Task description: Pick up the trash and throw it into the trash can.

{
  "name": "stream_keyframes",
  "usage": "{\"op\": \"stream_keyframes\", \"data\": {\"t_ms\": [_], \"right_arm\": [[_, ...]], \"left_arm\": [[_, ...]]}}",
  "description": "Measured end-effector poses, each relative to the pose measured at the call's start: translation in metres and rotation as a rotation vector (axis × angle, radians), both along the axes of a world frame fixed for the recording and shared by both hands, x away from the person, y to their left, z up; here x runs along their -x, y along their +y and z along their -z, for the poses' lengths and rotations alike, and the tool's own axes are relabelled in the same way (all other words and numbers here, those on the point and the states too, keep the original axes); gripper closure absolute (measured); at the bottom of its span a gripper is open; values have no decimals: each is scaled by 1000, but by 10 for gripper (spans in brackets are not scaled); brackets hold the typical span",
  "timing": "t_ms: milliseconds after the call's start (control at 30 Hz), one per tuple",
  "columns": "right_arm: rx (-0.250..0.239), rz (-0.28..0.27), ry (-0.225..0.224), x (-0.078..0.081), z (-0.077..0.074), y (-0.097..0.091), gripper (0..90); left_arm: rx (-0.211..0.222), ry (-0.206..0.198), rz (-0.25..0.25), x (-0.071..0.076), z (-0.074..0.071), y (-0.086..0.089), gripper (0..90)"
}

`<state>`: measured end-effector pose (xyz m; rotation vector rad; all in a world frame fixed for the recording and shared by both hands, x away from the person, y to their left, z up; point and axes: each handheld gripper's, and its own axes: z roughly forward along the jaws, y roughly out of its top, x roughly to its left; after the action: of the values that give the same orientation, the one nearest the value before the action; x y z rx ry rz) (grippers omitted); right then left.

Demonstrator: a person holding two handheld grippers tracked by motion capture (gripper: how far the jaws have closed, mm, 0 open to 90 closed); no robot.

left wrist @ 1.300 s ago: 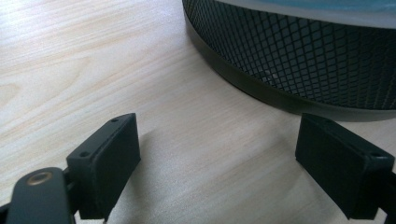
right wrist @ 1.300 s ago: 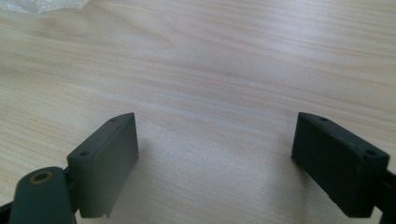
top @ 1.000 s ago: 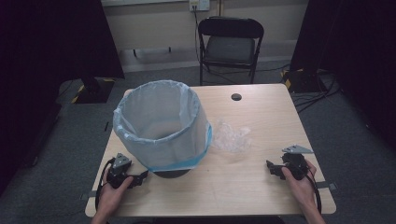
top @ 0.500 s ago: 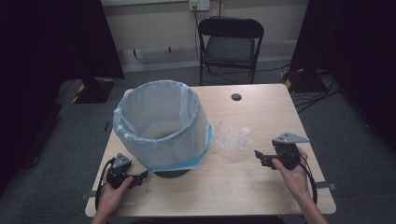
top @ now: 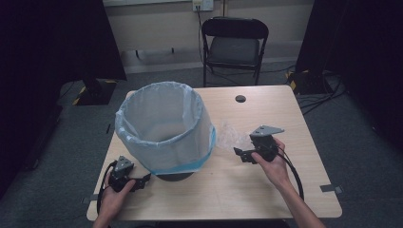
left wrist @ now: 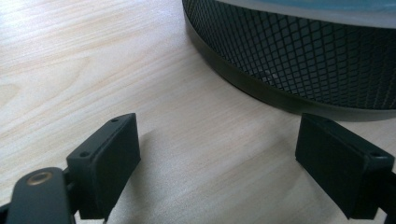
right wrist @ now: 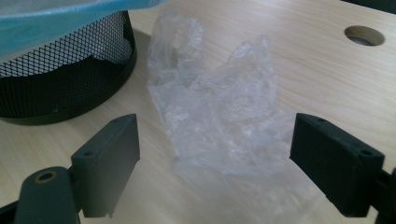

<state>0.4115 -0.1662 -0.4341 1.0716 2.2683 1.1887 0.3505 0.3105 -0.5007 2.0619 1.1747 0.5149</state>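
Status: pick-up not yet made; your right gripper (top: pixel 241 153) is released, its black jaws spread wide on either side of the crumpled clear plastic bag (right wrist: pixel 219 112), without contact as far as the right gripper view shows; the closing, the lift and whatever follows appear still to do.

Item: the bag is thin, transparent, heavily creased, bunched into two upright peaks; it looks limp and likely to slip or deform under a pinch.

Location: it lies on the pale wooden table (top: pixel 266 199), just right of the black mesh waste bin (top: pixel 164 128) lined with a translucent blue-edged liner.

Your left gripper (top: pixel 142 180) rests at the near left by the bin's base, likewise released, holding nothing.
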Motion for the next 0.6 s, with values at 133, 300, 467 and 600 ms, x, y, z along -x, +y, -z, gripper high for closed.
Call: {"op": "stream_keyframes", "data": {"t_ms": [133,300,467,600], "right_arm": [[46,-22,37,-12,17,13,155],[62,-13,75,-25,33,12,201],[72,-8,121,-36,48,10,252],[85,1,140,-41,58,11,304]], "left_arm": [[0,0,0,0,0,0,133],[0,0,0,0,0,0,133],[0,0,0,0,0,0,133],[0,0,0,0,0,0,133]]}}
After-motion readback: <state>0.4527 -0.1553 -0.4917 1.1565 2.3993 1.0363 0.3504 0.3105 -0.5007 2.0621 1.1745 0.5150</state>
